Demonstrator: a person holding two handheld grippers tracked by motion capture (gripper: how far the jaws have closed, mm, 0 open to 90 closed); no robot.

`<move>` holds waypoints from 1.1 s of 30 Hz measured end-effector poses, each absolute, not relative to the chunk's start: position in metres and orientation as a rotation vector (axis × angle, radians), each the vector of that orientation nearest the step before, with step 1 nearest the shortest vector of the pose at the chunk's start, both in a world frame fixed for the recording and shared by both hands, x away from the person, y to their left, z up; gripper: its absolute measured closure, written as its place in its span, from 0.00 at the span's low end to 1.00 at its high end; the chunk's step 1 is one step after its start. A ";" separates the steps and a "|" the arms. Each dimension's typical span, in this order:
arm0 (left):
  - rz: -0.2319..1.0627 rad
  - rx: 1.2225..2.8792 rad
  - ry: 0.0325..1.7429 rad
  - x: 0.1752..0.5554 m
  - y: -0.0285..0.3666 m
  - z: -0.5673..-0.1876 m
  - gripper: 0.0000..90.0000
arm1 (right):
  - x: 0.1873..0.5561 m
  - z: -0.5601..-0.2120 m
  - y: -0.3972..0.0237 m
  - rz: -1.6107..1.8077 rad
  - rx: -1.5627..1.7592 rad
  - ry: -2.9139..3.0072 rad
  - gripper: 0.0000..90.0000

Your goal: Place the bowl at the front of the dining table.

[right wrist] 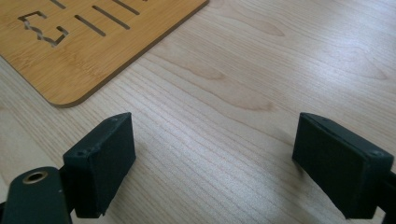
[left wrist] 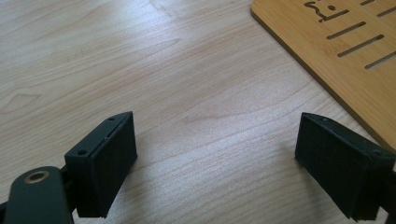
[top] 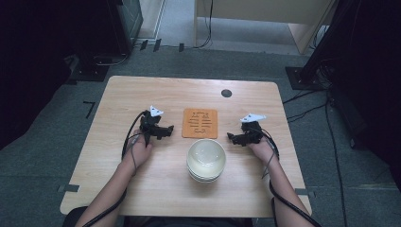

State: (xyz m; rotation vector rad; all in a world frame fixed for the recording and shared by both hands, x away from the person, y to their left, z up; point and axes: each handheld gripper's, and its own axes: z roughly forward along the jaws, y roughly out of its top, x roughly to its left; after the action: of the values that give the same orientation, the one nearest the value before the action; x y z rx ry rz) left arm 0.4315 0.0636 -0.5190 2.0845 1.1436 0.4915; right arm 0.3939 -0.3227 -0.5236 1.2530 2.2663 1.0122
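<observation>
A stack of pale bowls sits on the light wood worktop, near the person's edge and roughly midway between the two hands; how many bowls are nested cannot be told from above. Just beyond it, apart from it, lies a flat orange-brown trivet with cut-out slots (its rounded corner and slots also show in both gripper views, at and). The left tongs rest low over the worktop to the left of the trivet, held by the left hand, and point toward the trivet; in the left gripper view the tongs stand wide apart with bare wood between the jaws, the right jaw close to the trivet's edge. The right tongs lie to the right of the trivet and beside the bowls, held by the right hand, pointing inward; in the right gripper view they are likewise spread wide over bare wood, holding nothing. A small dark round hole marks the worktop's far side
</observation>
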 end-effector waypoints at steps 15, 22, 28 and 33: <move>0.492 2.085 1.144 0.431 0.064 -0.519 0.14 | 0.392 -0.524 -0.319 0.978 1.324 2.209 0.10; 0.493 2.084 1.145 0.431 0.064 -0.519 0.14 | 0.392 -0.524 -0.318 0.978 1.323 2.208 0.10; 0.493 2.084 1.145 0.431 0.064 -0.519 0.14 | 0.392 -0.524 -0.319 0.979 1.323 2.208 0.10; 0.492 2.083 1.146 0.431 0.064 -0.519 0.14 | 0.392 -0.524 -0.319 0.978 1.322 2.208 0.10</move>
State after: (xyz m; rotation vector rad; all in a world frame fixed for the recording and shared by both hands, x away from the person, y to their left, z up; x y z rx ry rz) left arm 0.4314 0.0636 -0.5190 2.0835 1.1455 0.4918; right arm 0.3920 -0.3185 -0.5239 1.3224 2.2081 0.9785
